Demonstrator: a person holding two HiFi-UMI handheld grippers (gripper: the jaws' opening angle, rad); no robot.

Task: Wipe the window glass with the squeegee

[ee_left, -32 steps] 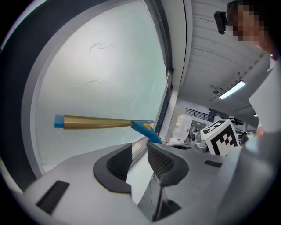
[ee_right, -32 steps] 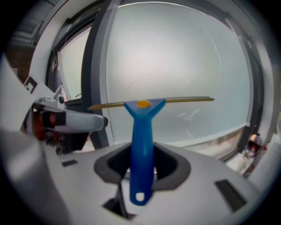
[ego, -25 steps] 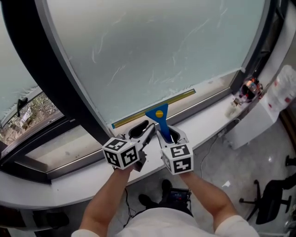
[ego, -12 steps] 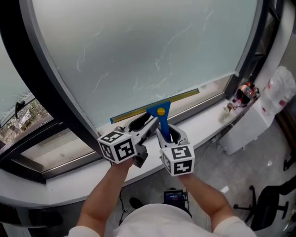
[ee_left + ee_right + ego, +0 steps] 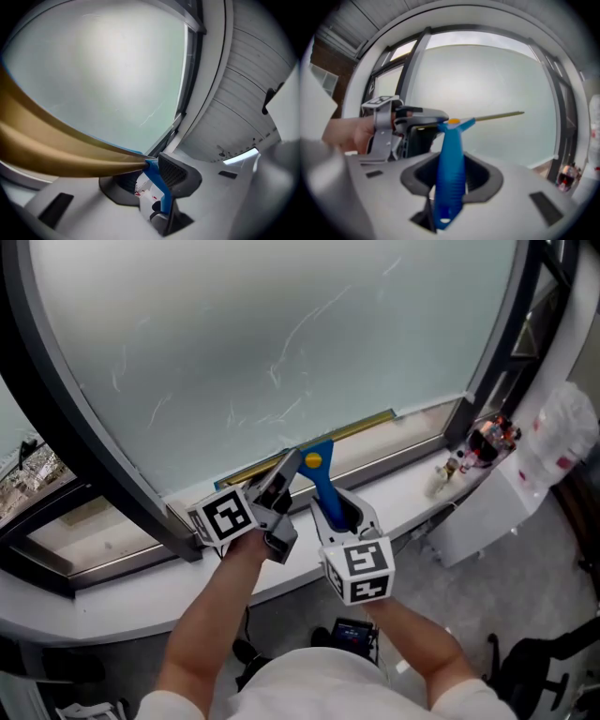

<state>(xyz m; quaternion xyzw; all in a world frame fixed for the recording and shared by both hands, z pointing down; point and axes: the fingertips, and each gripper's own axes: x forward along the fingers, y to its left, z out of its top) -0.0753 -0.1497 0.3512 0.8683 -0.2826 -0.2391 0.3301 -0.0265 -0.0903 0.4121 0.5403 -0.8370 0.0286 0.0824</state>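
Note:
The squeegee (image 5: 322,486) has a blue handle and a brass blade (image 5: 361,429) lying low against the frosted window glass (image 5: 281,334), just above the sill. My right gripper (image 5: 342,514) is shut on the blue handle (image 5: 451,159), which stands up between its jaws in the right gripper view. My left gripper (image 5: 284,468) reaches onto the squeegee's head to the left of the yellow button. In the left gripper view the brass blade (image 5: 61,150) sweeps in from the left. It ends at a blue piece pressed between the left gripper's (image 5: 147,176) jaws. The right gripper view shows the left gripper (image 5: 419,122) beside the squeegee's head.
A white sill (image 5: 412,486) runs under the glass. On its right end stands a small red-and-white bottle (image 5: 483,442) beside a white bag (image 5: 562,427). Thick black frames (image 5: 94,437) border the pane on the left and right. A chair base (image 5: 553,657) stands on the floor.
My left gripper has risen from beside the handle to the squeegee's head and closed on it. The squeegee and right gripper stayed low on the glass.

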